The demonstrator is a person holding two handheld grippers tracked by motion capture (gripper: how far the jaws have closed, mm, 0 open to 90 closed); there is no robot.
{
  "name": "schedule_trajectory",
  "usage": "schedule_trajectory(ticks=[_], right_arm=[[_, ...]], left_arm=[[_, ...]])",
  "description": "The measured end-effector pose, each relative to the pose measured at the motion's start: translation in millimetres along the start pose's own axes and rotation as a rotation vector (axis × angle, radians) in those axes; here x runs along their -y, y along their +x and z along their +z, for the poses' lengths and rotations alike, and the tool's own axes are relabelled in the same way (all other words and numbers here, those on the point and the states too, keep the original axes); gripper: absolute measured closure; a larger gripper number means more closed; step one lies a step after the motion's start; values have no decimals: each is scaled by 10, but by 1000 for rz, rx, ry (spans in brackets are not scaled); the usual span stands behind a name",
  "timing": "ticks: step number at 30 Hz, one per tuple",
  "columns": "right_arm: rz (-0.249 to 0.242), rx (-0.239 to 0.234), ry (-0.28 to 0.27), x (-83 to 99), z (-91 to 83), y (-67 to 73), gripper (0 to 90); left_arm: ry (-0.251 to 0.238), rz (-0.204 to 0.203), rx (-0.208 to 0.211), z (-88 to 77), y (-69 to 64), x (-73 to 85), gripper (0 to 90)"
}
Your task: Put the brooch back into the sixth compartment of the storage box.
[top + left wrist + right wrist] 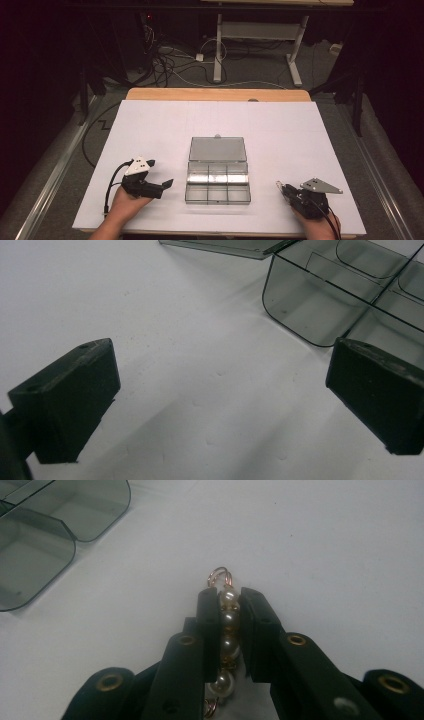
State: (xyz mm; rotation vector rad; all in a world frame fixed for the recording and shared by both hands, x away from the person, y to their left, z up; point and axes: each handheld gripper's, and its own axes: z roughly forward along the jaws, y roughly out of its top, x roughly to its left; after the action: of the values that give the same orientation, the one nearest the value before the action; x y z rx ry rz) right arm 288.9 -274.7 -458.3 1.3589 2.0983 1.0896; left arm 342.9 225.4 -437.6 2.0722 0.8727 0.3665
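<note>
A clear smoky plastic organizer box [218,177] lies on the white table [150,125], its lid [218,149] folded back and its compartments bare. My right gripper [229,596] is shut on a short string of pearl beads [228,615] with a gold ring [220,576] poking past the tips; in the high view this gripper [281,188] rests right of the box near the front edge. Left of the box, my left gripper [161,173] stands open, nothing between its fingers. In the left gripper view its pads [75,395] frame bare table, with the box corner [300,310] ahead.
The white sheet covers a wooden table whose far edge [218,94] shows. Beyond it are a desk frame [260,45] and loose cables [170,60] on the floor. Metal rails [55,170] run along both sides of the table.
</note>
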Motion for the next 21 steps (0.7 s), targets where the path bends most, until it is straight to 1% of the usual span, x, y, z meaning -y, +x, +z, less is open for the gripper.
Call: schedule_trajectory(ticks=[3, 5, 11, 18, 21], right_arm=[[2, -4, -8, -1, -9, -7, 812], [17, -12, -12, -5, -16, -13, 812], [15, -22, -22, -25, -24, -9, 812], [-10, -41, -43, -71, -45, 35, 812], [-12, -45, -50, -89, -65, 42, 812]], left_arm=[[-1, -1, -2, -1, -1, 1, 4], [-1, -1, -2, -2, -3, 1, 4], [-4, 0, -1, -2, -5, 3, 4], [-8, -3, 4, -5, -2, 4, 4], [-8, -3, 6, -5, -1, 4, 4]])
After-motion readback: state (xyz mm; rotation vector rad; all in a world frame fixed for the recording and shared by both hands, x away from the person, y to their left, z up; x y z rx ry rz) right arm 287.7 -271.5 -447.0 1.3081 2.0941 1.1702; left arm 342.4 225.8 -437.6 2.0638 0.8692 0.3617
